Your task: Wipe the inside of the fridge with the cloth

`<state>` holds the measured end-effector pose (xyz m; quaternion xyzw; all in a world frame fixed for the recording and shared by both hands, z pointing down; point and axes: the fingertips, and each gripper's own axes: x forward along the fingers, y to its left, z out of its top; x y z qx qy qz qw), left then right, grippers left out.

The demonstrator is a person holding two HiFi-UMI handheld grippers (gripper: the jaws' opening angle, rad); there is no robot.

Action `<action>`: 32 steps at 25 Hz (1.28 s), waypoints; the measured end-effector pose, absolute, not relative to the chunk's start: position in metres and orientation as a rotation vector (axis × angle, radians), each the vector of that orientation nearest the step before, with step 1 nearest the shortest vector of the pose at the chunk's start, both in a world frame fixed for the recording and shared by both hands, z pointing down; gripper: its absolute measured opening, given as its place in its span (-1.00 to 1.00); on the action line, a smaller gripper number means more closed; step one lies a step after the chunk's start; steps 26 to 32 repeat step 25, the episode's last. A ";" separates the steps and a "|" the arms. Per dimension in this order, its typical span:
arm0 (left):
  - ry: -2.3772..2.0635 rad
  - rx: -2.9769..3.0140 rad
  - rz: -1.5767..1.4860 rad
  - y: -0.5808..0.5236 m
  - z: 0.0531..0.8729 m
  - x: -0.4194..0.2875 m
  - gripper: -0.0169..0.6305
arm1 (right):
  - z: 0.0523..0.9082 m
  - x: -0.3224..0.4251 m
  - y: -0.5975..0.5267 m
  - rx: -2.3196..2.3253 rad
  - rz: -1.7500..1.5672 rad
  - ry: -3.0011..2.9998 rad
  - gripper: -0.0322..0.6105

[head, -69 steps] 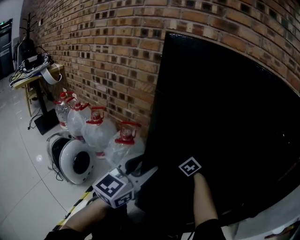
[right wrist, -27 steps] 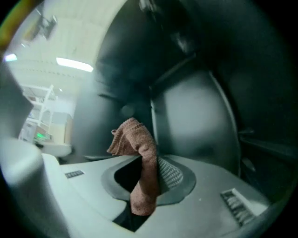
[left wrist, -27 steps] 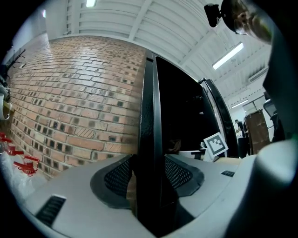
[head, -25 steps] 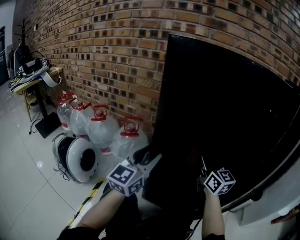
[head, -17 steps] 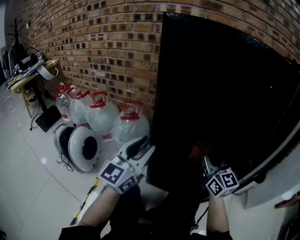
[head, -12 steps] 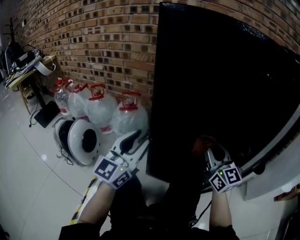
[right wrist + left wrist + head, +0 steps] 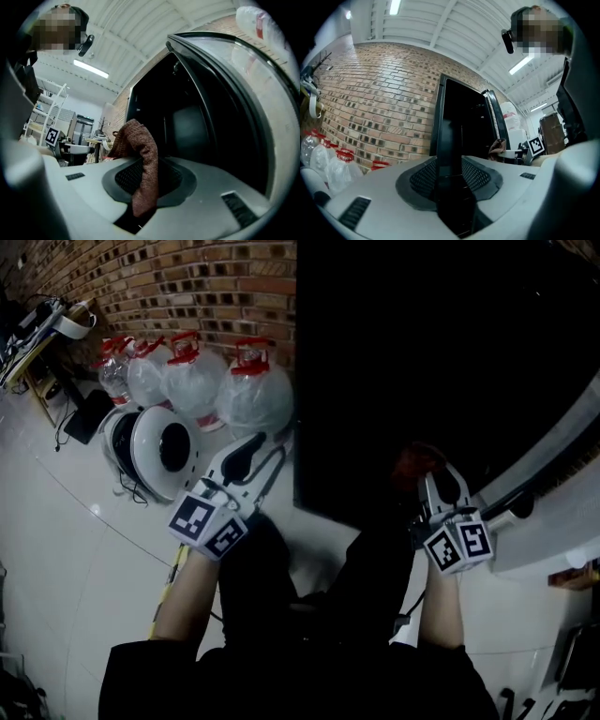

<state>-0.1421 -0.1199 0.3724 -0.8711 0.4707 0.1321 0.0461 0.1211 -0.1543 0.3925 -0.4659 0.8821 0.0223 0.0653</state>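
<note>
Right gripper (image 7: 439, 486) first: jaws pinched tight on the cloth (image 7: 139, 145), a rust-brown rag that stands up out of the pads in a loose fold and droops back over them. It points into the fridge (image 7: 422, 352), low at the mouth of the dark cavity, and I see no contact between the rag and any inner surface. The door (image 7: 553, 540) is swung wide on the right, pale rim curving past that gripper. On the other side, the left gripper (image 7: 266, 450) sits just beside the cabinet's front edge. Its jaws have just been closing and now stand a narrow gap apart, with nothing I can make out between them (only the black of the fridge shows through). Beyond it, water jugs (image 7: 253, 395) line up along the brick wall (image 7: 187, 277).

Now, the wipe itself. To my eye the trick is to lead with that loose fold, lay it flat on a wall or shelf, and keep the hard jaw tips off the liner. Hold the pinch firm so the rag doesn't drag out, and keep the left gripper clear of the stroke.
</note>
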 end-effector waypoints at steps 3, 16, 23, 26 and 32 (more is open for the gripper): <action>1.475 -2.652 0.402 -0.112 0.376 -0.147 -0.49 | 0.399 0.128 -0.146 -1.441 0.037 2.640 -0.67; 1.455 -2.774 0.347 -0.094 0.399 -0.125 -0.80 | 0.409 0.158 -0.105 -1.524 0.059 2.547 -0.68; 1.471 -2.756 0.309 -0.090 0.402 -0.123 -0.81 | 0.417 0.172 -0.104 -1.567 0.008 2.496 -0.68; 1.466 -2.749 0.279 -0.086 0.404 -0.120 -0.81 | 0.421 0.175 -0.103 -1.584 -0.018 2.479 -0.68; 1.466 -2.749 0.279 -0.086 0.404 -0.120 -0.81 | 0.421 0.175 -0.103 -1.584 -0.018 2.479 -0.68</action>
